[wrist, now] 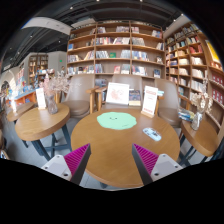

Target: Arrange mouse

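Mouse (152,133) first: small pale shape lying on the round wooden desk (95,143), off to the right of the green mat (117,120) and not touching it, too small to read its heading. Probably left there loose, which would explain the job: getting it squared up, most likely onto or beside that mat. Hand-held gripper (112,152) hanging back over the near edge of the desk, fingers spread wide, nothing between the magenta pads (75,158). Wide stance making sense here: no grasp begun, room kept for straddling the mouse body from either side. Aimed roughly at the mat, though, with the mouse ahead of the right finger and not centred, so calling for a swing to the right before any descent. Two upright display cards (118,94) and (150,101) standing at the far rim, facing this way, close behind the mouse; worth a careful approach, low and from the near side, to avoid knocking the right-hand one. Beyond, empty chairs (80,92) and tall bookshelves (115,50), well clear of the work. Task barely started, by the look of it.
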Demonstrator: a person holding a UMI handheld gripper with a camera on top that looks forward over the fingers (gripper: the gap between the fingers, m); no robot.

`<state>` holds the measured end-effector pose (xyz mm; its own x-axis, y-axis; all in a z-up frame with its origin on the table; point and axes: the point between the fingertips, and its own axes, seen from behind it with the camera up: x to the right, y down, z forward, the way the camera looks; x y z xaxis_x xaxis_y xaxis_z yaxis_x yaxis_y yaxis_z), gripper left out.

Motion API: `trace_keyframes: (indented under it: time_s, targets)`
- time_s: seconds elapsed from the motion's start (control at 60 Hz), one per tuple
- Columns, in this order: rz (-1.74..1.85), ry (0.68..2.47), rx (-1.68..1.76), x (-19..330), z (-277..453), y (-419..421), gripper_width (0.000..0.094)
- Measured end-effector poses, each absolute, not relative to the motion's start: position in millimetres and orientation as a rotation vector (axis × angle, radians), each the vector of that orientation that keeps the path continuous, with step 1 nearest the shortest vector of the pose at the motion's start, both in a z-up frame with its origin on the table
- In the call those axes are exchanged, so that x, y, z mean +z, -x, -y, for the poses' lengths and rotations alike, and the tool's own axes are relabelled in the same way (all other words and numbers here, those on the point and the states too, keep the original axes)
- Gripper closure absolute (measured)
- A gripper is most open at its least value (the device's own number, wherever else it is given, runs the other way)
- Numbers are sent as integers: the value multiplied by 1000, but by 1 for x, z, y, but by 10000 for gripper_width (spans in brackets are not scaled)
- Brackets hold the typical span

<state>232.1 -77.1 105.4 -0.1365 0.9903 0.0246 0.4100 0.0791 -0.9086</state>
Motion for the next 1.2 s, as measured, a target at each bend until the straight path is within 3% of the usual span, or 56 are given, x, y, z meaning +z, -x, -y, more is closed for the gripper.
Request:
trace_keyframes:
  time_s: [0.533,1.2]
  targets:
    - [1472,1596,792,52,-102,-181,81]
    - [1539,1688,742,-11,-143,-41,85]
